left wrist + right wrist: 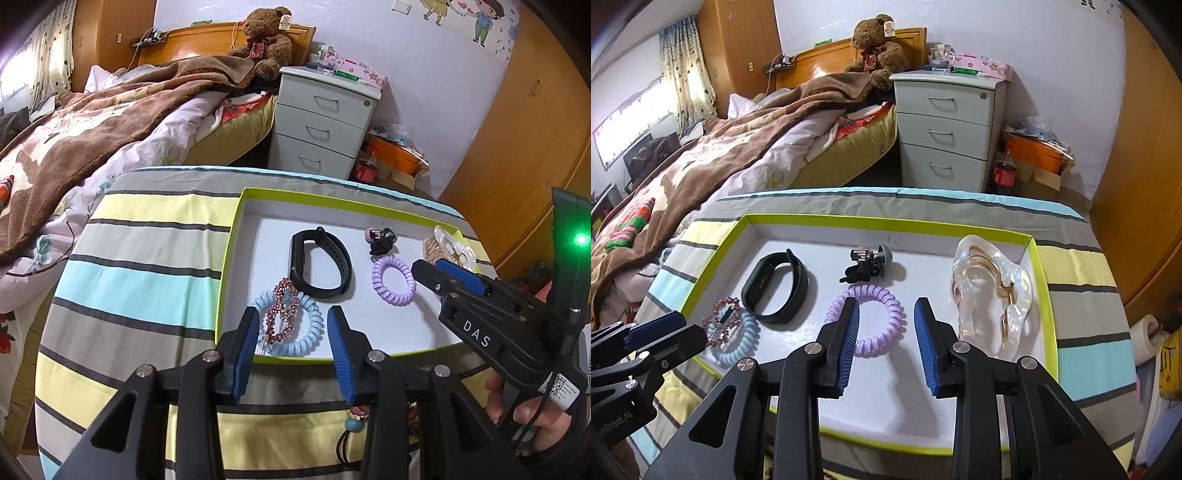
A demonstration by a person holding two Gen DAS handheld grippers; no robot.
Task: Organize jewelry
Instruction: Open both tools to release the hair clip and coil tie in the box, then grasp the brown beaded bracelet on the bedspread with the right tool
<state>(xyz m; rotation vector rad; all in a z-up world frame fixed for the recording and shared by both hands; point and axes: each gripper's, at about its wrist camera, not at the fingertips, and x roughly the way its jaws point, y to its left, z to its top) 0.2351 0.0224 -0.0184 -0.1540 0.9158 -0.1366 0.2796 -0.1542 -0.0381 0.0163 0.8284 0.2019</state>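
Jewelry lies in a white tray (1039, 280) with a green rim on a striped cloth (147, 258): a black band (777, 288), purple coil tie (871, 321), blue coil tie (295, 328) under a red beaded clip (282, 308), and a clear claw clip (991, 295). The left gripper (291, 349) and right gripper (886, 341) stand partly open, holding nothing.

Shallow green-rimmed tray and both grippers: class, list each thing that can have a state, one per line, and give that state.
Shallow green-rimmed white tray: uncovered, on striped cloth.
Black fitness band: strap closed in a loop, lying flat.
Lilac spiral hair tie: loose, ungripped.
Pale blue spiral hair tie: loose, red beaded clip lying on it.
Clear plastic claw clip: lying on its side.
Left gripper: open, empty.
Right gripper: open, empty.
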